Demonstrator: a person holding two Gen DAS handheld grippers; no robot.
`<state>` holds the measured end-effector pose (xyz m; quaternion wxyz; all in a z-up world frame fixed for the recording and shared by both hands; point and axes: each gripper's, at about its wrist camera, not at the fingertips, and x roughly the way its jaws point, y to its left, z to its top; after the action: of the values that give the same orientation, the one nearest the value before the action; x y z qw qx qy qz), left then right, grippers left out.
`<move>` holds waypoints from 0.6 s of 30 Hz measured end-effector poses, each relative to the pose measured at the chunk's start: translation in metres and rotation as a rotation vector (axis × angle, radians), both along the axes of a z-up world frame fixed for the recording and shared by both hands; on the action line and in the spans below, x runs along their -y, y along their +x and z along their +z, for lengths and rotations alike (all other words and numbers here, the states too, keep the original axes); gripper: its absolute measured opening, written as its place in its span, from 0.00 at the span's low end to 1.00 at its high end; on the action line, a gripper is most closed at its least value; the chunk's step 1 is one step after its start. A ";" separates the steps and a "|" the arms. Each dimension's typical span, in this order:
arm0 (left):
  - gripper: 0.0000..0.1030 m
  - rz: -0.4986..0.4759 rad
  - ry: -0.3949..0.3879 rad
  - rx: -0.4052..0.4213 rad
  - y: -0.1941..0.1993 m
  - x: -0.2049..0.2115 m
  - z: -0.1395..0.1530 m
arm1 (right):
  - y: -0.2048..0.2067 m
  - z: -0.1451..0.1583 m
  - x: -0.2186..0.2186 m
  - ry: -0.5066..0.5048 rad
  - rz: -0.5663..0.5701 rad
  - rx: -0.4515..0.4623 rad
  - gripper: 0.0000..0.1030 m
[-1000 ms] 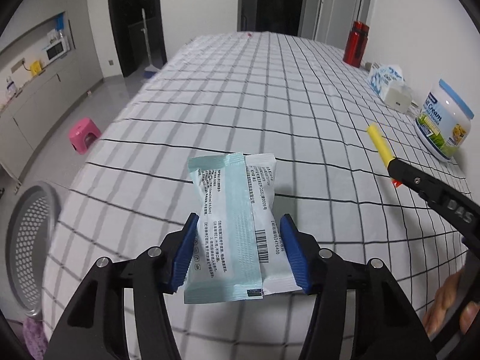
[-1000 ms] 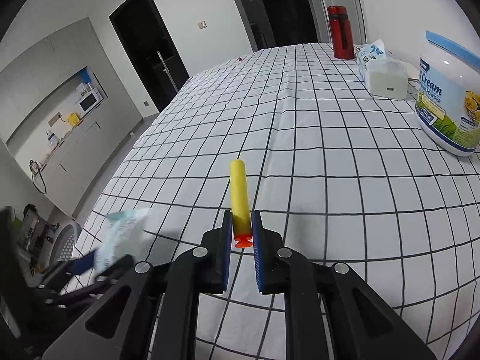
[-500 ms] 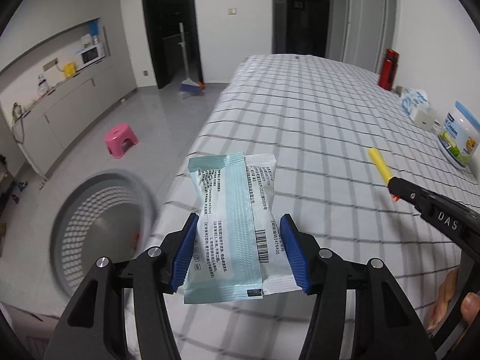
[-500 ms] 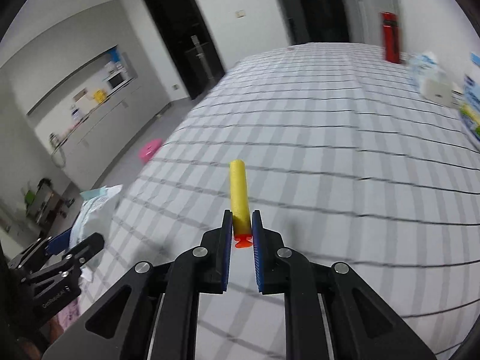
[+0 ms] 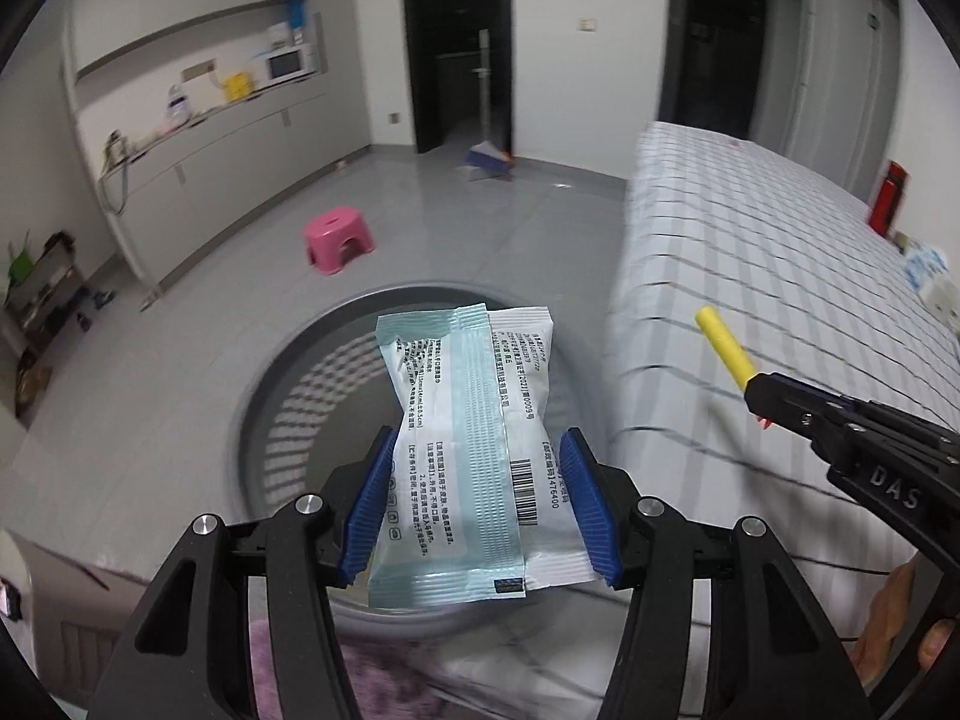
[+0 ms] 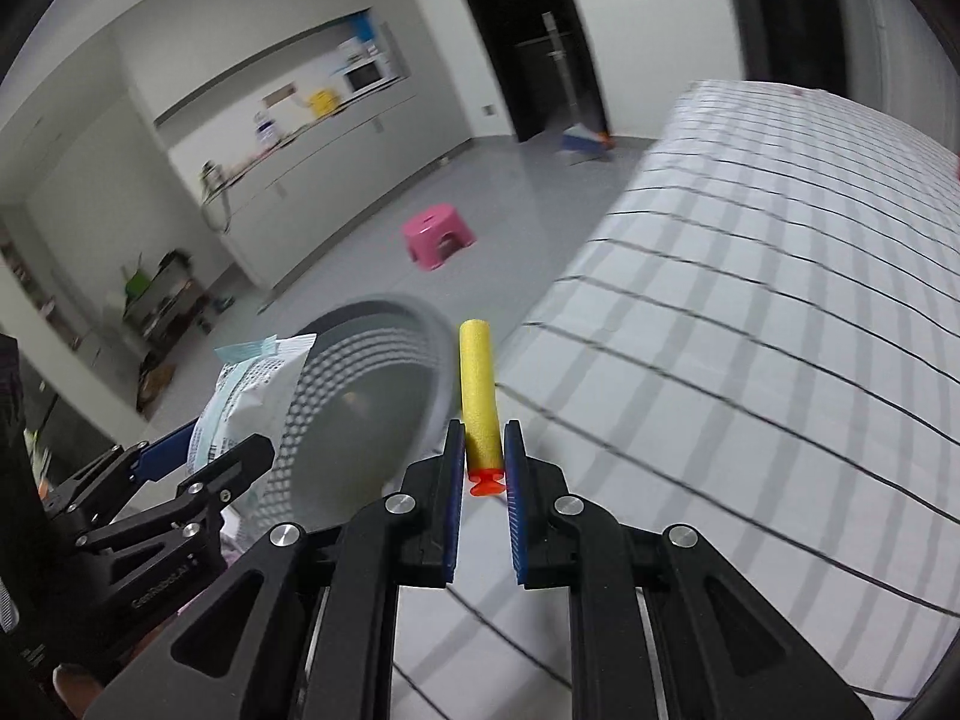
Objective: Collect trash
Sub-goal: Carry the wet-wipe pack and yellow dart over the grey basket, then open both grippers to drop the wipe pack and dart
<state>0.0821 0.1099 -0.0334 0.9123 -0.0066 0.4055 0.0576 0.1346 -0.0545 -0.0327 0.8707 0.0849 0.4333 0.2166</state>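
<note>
The left tool (image 5: pixel 477 504) pinched a packet (image 5: pixel 465 450) directly above the bin (image 5: pixel 288 372); the right tool (image 6: pixel 483 456), pinching a foam dart (image 6: pixel 478 396), trailed beside the rim

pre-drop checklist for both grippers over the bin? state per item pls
1. Left gripper shut on the packet: ok.
2. Packet over the grey bin opening in the left wrist view: ok.
3. Right gripper shut on the yellow foam dart: ok.
4. Dart over the bin: not ok; in the right wrist view it sits at the bin's rim, by the checked tablecloth edge.
5. Bin contents: cannot tell, blurred.
6. The two grippers apart from each other: ok.
</note>
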 end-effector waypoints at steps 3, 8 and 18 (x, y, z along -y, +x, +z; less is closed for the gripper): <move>0.53 0.053 -0.011 -0.017 0.003 -0.031 -0.009 | 0.010 -0.003 -0.032 -0.006 0.052 -0.011 0.13; 0.53 0.104 -0.019 -0.032 0.008 -0.064 -0.017 | 0.028 -0.008 -0.077 -0.004 0.124 -0.026 0.13; 0.55 0.168 -0.030 -0.040 0.016 -0.091 -0.030 | 0.044 -0.019 -0.124 -0.039 0.198 -0.043 0.13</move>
<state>0.0980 0.2006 -0.0633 0.8956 -0.0529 0.4226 0.1283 0.1788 0.0698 -0.0512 0.8371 0.0294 0.4621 0.2912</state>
